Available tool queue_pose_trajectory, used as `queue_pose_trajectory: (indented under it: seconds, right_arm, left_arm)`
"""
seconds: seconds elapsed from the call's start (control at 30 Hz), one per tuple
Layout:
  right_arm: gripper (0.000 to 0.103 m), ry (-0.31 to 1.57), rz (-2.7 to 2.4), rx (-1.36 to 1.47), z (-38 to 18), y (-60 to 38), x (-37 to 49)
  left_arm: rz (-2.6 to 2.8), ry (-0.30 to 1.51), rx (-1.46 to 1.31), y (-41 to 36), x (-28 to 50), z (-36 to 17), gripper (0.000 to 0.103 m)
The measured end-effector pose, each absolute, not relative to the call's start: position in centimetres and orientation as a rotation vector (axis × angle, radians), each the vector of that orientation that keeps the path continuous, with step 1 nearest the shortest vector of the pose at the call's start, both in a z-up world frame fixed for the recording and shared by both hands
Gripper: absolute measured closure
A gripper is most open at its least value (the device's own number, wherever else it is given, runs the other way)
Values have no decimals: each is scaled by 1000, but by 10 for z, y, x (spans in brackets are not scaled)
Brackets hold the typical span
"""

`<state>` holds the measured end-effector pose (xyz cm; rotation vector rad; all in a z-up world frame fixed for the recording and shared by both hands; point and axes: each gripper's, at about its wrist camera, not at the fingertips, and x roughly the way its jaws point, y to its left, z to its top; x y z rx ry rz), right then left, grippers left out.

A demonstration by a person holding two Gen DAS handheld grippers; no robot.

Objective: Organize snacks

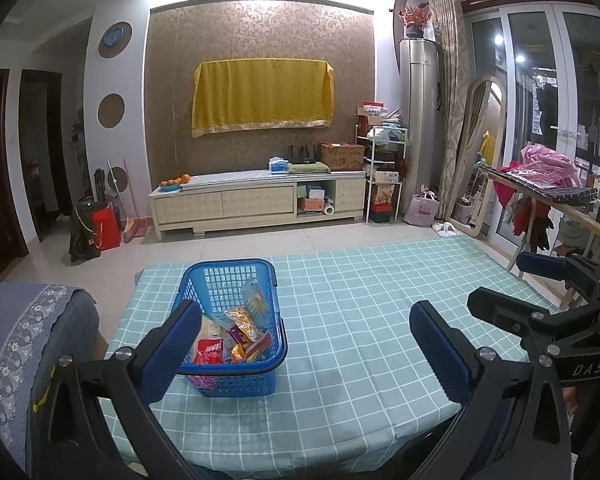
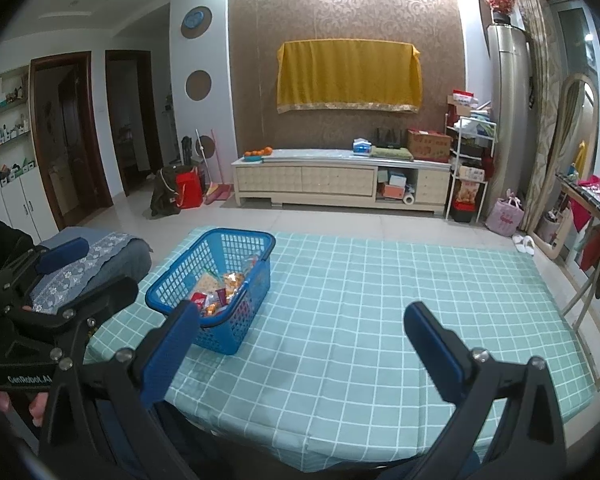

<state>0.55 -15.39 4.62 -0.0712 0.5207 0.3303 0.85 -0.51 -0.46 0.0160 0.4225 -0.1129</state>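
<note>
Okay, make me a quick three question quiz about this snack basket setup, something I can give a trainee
1. True or false: the left claw is shut on a snack packet.
2. Where are the snack packets? A) spread on the tablecloth B) inside the blue basket C) on the chair
3. Fill in: the basket sits on the table's checked ____.

Key: 1 false, both it and the right claw are open and hold nothing. 2 B. 3 tablecloth.
</note>
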Motion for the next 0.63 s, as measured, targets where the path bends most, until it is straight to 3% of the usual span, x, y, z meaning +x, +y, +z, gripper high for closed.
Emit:
queue_pose_trajectory:
  seconds: [0.63]
  right_arm:
    - [0,521,325,-79,46,-153,1]
  left_arm:
    - [-111,422,-5,-2,3,-6,0]
